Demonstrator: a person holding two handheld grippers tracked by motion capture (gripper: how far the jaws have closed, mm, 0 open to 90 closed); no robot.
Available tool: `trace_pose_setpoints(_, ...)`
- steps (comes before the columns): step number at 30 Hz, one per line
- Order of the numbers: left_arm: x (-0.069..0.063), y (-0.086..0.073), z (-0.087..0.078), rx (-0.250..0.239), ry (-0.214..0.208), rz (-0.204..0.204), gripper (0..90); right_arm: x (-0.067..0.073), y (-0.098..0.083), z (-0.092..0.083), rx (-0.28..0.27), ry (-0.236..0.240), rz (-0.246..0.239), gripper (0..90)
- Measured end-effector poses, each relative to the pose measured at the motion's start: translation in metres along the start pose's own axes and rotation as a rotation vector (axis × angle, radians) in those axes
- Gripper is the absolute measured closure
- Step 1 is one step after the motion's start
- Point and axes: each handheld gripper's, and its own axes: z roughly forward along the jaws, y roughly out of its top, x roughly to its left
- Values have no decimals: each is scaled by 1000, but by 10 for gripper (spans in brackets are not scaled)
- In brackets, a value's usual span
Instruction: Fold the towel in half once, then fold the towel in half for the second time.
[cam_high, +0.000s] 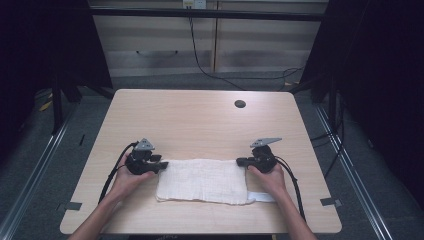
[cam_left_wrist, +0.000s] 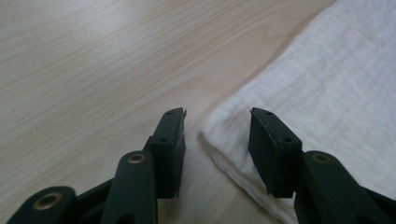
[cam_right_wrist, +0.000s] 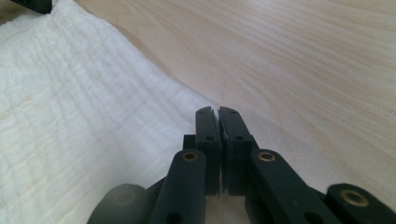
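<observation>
Where it lies flat, folded white cloth (cam_high: 202, 181), long axis left-right across table (cam_high: 200, 120).

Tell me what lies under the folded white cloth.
The white cloth lies flat on the wooden table, which shows bare all around it. At its right end a white strip sticks out from beneath. Whatever else the layers cover cannot be seen.

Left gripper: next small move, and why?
Probably close the left gripper on the white cloth's corner. Its jaws stand open astride that folded corner with pads not pressing, while the right gripper sits shut at the cloth's other far corner, so that end looks ready.
</observation>
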Motion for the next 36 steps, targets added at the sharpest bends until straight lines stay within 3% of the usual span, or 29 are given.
trace_pose_setpoints(7, -4, -1, 0, -6, -42, 10, 820, 2, 1, 0, 1, -7, -4, 872)
trace_pose_setpoints(15, -7, -2, 0, -5, -48, 2, 841, 9, 5, -10, -54, -7, -16, 874)
trace_pose_setpoints(24, -4, -1, 0, 2, -59, -11, 843, 20, 12, -26, -131, 36, -46, 875)
trace_pose_setpoints(36, -4, -2, -1, 3, -59, -16, 843, 38, 19, -41, -160, 71, -93, 875)
